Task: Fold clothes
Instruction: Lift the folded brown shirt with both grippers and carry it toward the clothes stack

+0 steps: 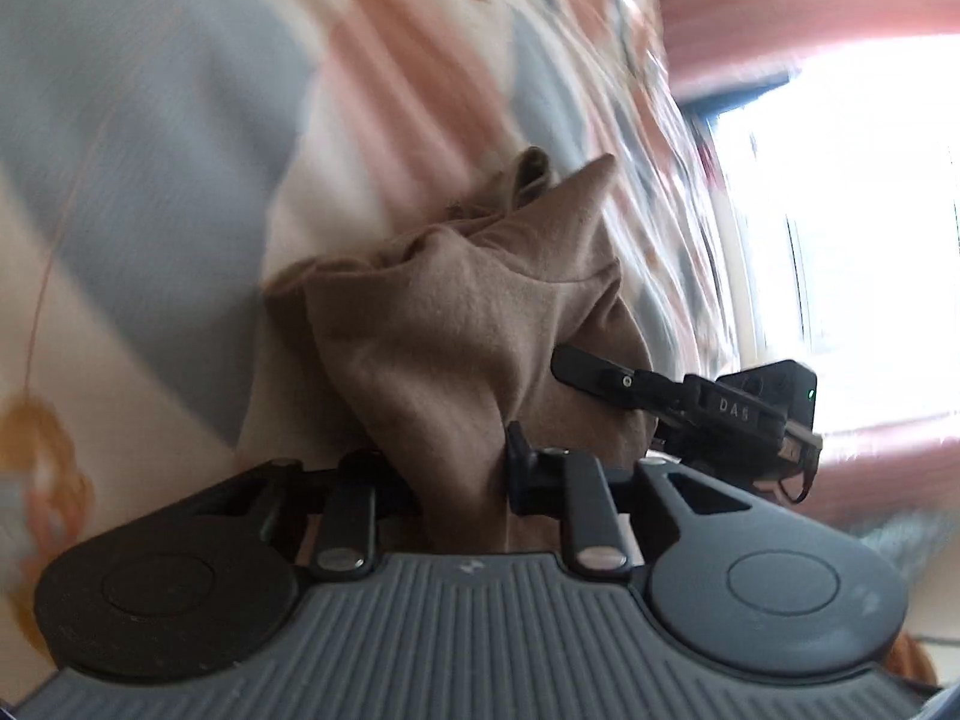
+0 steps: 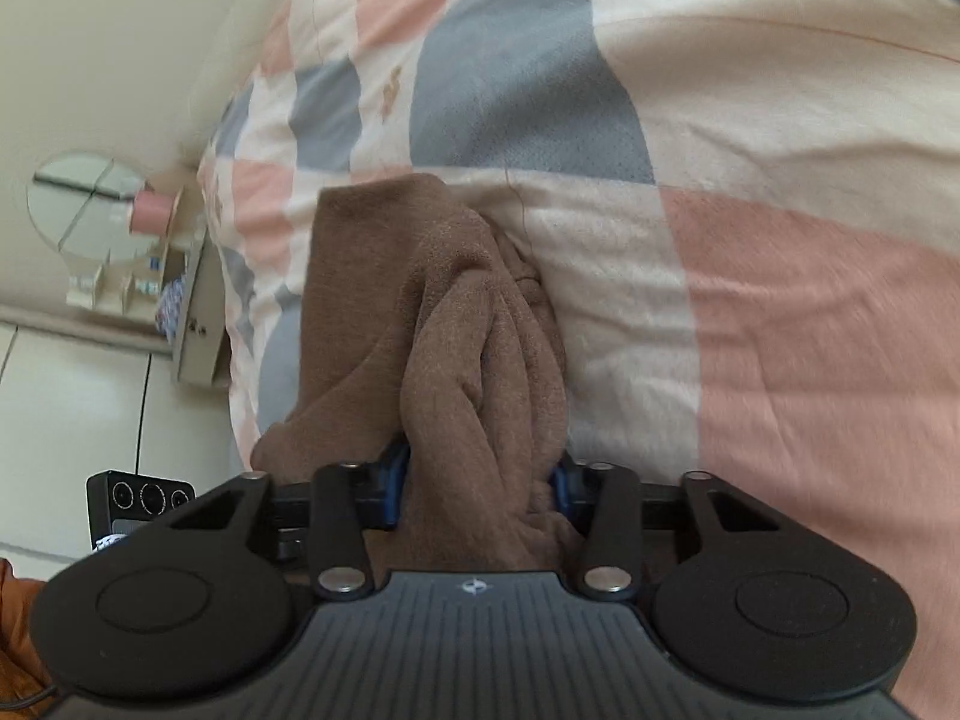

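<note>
Bunching up between both grippers is a brown garment, soft knit stuff, all creased and gathered rather than laid flat, and it hangs just above a patchwork bedspread with pink, grey and cream squares. From the left wrist view the left gripper has its fingers pinched on a fold of the brown cloth, which runs down between them toward the camera. The right gripper does the same on its side, blue-padded fingers squeezed against a thick twisted bundle of that fabric, with more of it draped off to the left of the clamp. In the left wrist view the right gripper also pokes in from the right edge, its black finger touching the cloth. That whole view is smeared with blur, so the bedspread pattern there is hard to read. Further out, a bright window with pinkish curtains shows on the left camera, and the right camera catches a round mirror on a small cream dresser beside the bed, plus a black device with round lenses low down
</note>
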`<action>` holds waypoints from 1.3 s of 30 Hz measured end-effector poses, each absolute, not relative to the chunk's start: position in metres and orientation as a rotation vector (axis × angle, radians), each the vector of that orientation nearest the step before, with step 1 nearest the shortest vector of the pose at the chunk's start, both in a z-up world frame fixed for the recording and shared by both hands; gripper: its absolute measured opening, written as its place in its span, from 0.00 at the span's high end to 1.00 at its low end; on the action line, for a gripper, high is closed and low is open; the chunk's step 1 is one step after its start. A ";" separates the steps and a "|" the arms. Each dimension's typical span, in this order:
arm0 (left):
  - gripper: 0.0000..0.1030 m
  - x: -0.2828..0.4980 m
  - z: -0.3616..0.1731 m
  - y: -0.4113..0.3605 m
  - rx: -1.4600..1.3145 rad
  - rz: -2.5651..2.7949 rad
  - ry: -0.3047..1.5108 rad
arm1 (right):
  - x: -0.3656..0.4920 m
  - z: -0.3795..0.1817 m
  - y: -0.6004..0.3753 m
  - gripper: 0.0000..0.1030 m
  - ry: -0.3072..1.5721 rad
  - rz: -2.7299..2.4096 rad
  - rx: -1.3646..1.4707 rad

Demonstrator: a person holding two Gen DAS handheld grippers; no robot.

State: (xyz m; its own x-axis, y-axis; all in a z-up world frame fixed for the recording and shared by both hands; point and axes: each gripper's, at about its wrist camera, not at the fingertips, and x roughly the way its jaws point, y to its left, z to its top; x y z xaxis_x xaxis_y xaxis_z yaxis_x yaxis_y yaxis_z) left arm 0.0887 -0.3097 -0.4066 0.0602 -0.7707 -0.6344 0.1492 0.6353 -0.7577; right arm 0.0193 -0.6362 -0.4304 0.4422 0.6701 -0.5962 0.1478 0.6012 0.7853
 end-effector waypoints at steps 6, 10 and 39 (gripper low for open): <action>0.84 0.099 -0.340 -0.349 -0.271 -1.051 1.373 | -0.079 -0.397 -0.625 0.66 0.866 0.148 1.090; 0.84 0.060 -0.289 -0.400 -0.018 -1.304 1.412 | -0.211 -0.358 -0.586 0.66 0.602 -0.142 1.269; 0.83 -0.775 -0.147 -0.789 1.217 -2.720 0.794 | -0.888 -0.222 -0.446 0.65 -1.021 -1.810 1.242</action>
